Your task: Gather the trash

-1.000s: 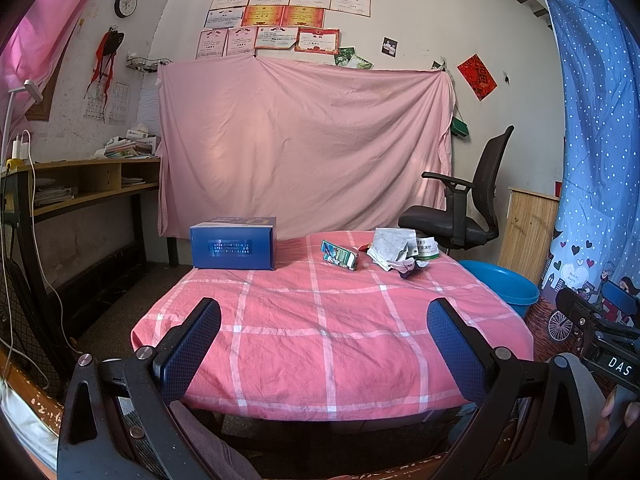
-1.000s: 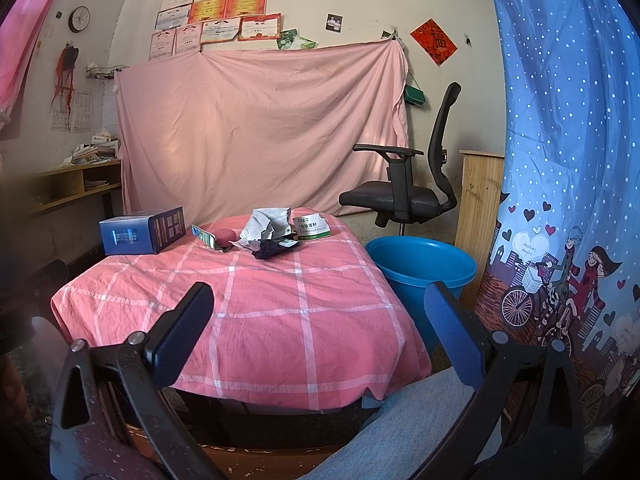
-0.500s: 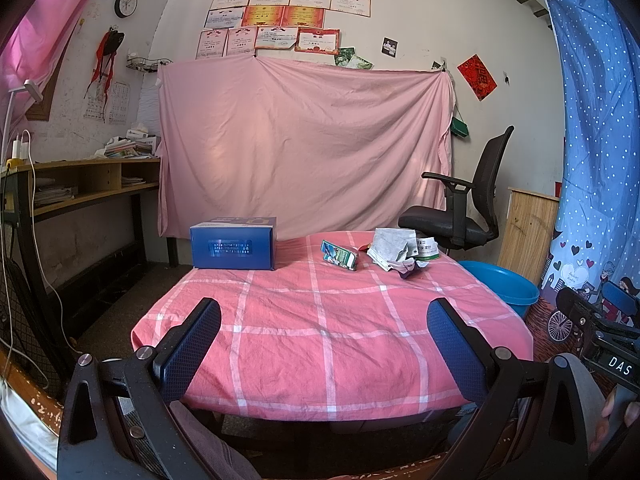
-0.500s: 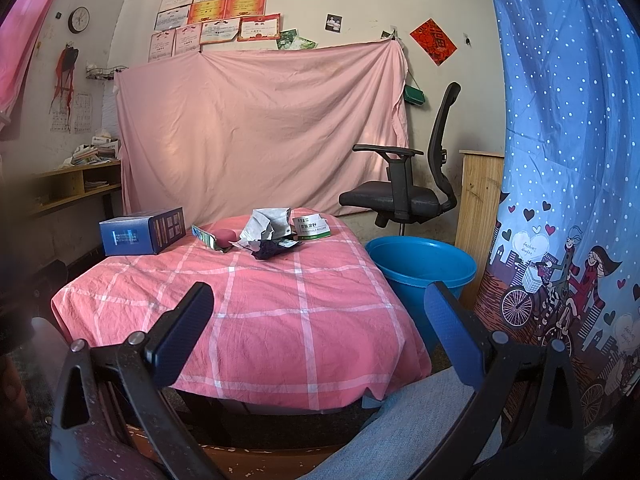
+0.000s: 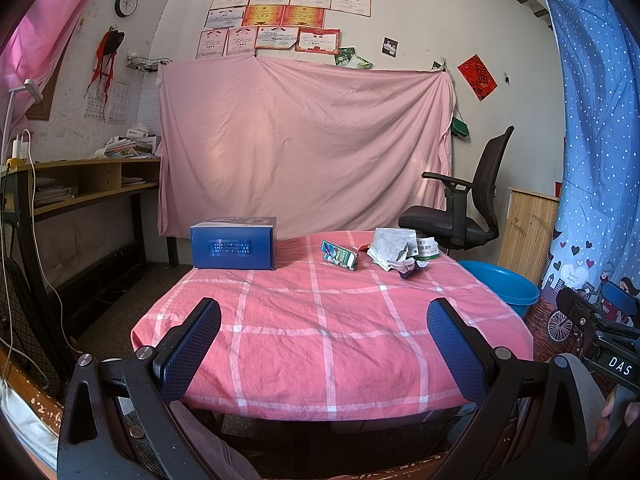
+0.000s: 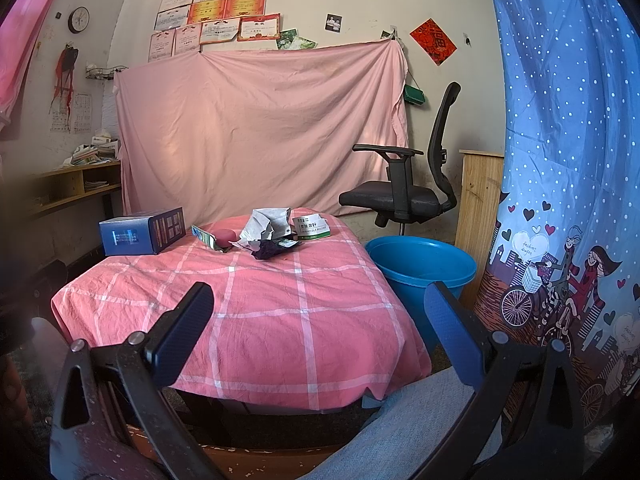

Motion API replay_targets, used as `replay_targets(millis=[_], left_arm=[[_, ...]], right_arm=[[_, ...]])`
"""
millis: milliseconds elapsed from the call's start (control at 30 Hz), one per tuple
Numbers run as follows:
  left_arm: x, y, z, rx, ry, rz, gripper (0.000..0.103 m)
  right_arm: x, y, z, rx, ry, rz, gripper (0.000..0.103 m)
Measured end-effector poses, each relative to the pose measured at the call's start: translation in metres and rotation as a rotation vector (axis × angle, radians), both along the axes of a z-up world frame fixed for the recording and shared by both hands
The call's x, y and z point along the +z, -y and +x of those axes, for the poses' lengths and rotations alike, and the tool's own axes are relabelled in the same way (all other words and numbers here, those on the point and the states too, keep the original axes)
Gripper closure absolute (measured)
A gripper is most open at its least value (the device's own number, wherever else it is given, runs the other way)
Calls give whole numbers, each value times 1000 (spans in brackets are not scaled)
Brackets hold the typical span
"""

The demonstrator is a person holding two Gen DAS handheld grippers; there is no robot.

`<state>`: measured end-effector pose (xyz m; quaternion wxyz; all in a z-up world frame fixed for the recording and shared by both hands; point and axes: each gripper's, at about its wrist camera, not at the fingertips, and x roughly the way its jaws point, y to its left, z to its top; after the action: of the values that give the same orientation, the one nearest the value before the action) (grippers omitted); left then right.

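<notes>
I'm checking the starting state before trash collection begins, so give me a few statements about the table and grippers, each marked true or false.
1. Both the left gripper and the right gripper are open and empty. True.
2. The blue bucket stands on the table. False: it stands on the floor beside the table.
3. The crumpled wrappers lie at the table's far end. True.
4. The blue box is inside the bucket. False: it sits on the table.

Pink sheet hung on white wall, certificates above, black office chair, wooden shelf at left
</notes>
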<state>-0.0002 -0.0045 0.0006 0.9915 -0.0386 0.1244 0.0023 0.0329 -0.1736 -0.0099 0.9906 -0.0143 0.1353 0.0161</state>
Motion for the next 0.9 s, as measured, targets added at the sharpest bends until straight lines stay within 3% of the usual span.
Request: replay_targets(millis=[433,900], left_arm=[[1,-1,5,-8,-17,-3,2],[22,-3,42,15,13,-50,2]], right_arm=[[2,0,3,11,-5,21,0],[25,-4,35,53,83,-11,0]])
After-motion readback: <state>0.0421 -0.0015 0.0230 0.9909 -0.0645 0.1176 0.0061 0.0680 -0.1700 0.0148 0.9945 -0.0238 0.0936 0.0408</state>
